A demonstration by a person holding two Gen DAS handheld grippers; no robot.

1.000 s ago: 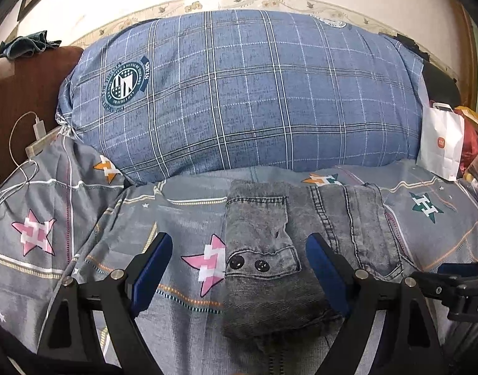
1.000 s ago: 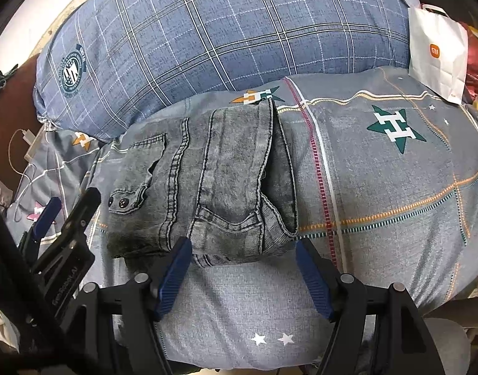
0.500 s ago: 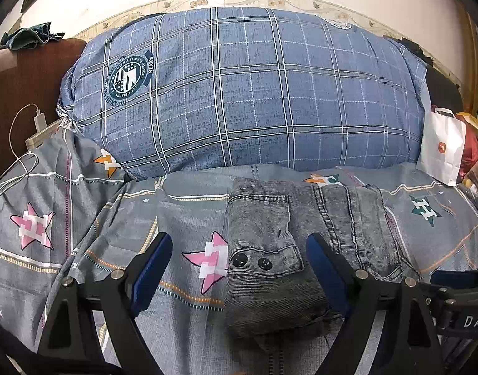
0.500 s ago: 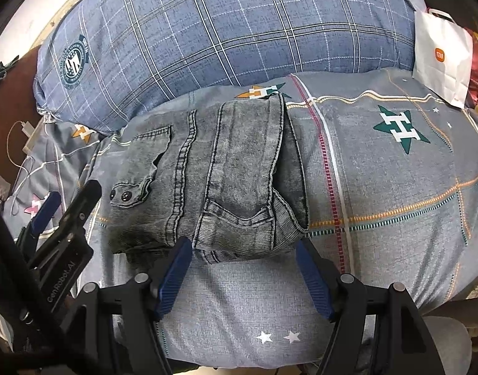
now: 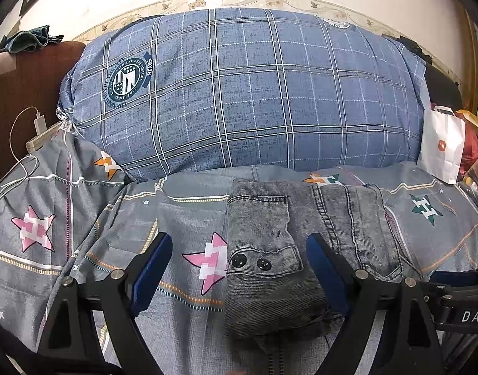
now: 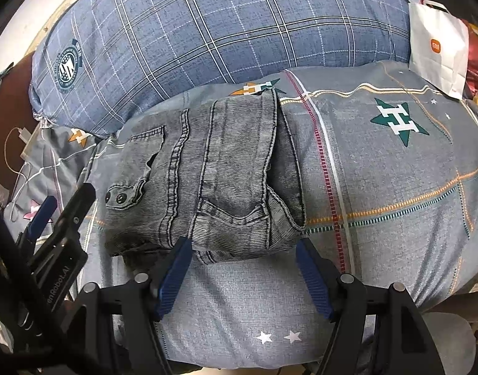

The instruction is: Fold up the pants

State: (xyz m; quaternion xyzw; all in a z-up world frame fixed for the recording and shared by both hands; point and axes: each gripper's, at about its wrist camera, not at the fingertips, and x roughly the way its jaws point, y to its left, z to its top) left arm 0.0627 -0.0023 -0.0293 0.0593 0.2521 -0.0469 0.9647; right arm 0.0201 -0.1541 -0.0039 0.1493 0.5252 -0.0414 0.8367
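Left wrist view: the left claw [image 5: 239, 276] stands wide open and empty, its blue-padded fingers [image 5: 151, 270] straddling the left end of the folded grey denim pants [image 5: 270, 268]. That end, bearing a flap with two black snap buttons [image 5: 251, 262], lies directly ahead of and between the fingers, apparently just above the fabric; contact cannot be confirmed. The bundle rests on the grey star-patterned bed cover [image 5: 82, 218], its far edge near the large blue plaid pillow [image 5: 239, 93]; whether it touches the pillow cannot be told. A white paper bag [image 5: 441, 143] stands at the far right.

Right wrist view: the right claw [image 6: 243, 276] is likewise open and holds nothing. The pants [image 6: 214, 175] lie just ahead of it, with the near right corner of the bundle between the finger pads [image 6: 174, 278]. The pants' long axis runs left to right across both claws, so each claw covers its own end and neither is clearly nearer overall.

Judgement: the pants appear already folded into a compact rectangle, so the task looks close to complete. Any further move would turn on both claws engaging the near edge together.

Difference between views: the left view shows the button flap squarely and the near edge drooping towards the camera. Only the right view shows the stacked layers at the right-hand edge, the star-patterned bed cover [image 6: 395, 172] beyond it, and the left claw [image 6: 51, 215] beside the pants' left end.
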